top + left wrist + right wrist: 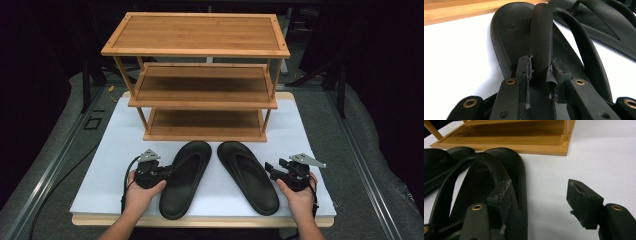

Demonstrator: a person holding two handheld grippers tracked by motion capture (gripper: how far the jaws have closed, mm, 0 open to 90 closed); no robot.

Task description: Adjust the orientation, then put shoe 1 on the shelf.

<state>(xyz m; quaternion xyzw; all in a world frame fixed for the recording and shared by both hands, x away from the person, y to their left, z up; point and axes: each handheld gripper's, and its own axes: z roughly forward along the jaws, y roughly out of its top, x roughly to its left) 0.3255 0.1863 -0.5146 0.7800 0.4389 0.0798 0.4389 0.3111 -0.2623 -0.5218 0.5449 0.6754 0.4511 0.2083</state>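
Landmark: the bamboo shoe rack [200, 75], three shelves, all bare, standing at the far end of the white board [310, 150].
Left sandal [184, 177]: lying flat just in front of the rack's bottom shelf, toe toward it, on the rack's left half.
Right sandal [248, 175]: same deal on the rack's right half, close beside the first one but not touching it.
Left gripper [167, 171]: out in front of the rack at the left sandal's outer edge, and its jaws are pinching that sandal's strap [541, 42]. The pads [527, 72] press on it from both sides, pretty clear in the left gripper view.
Right gripper [541, 195]: in front of the rack at the right sandal's outer edge, jaws spread wide. One pad sits against the strap [486, 162], the other hangs over bare board, so no grip yet.
Step in hand: I'd say grabbing the pair, left one done, right one lining up.
Next move: probably slide the right jaws around the strap and close, then lift both toward a shelf. Strap is floppy, so the sole will likely dangle and needs to clear the shelf's front lip.
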